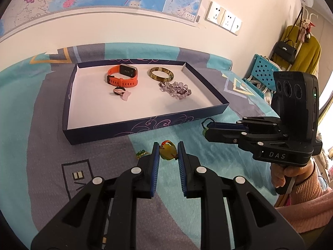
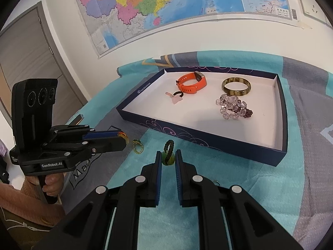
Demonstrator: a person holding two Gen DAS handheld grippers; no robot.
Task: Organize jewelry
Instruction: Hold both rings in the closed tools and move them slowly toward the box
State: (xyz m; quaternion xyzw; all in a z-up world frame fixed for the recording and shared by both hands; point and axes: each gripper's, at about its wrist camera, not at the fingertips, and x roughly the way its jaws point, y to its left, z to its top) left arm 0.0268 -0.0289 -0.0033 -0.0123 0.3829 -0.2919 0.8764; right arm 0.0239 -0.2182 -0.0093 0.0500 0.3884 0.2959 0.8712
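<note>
The left gripper (image 1: 168, 153) was closed on a yellow-green pendant (image 1: 167, 153), its blue pads pressing the stone from both sides just above the bedcover (image 1: 41, 114). A small gold-green charm (image 1: 142, 154) lay on the cover just beside its left finger. The right gripper (image 2: 168, 158) was closed on a green bead (image 2: 168, 159) with a dark braided loop (image 2: 169, 145) standing up from it. In the left view this gripper came in from the right, held by a hand (image 1: 291, 175) in a pink sleeve (image 1: 308, 204). Beyond both grippers sat a dark blue box lid (image 1: 143, 125) with a white inside. In it lay an orange watch (image 1: 122, 77) at the back left, a small pink charm (image 1: 121, 93) in front of it, a brown bangle (image 1: 160, 74) at the back right, and clear and dark red beads (image 1: 175, 89) touching the bangle's front edge. A map (image 2: 166, 4) hung on the wall behind.
</note>
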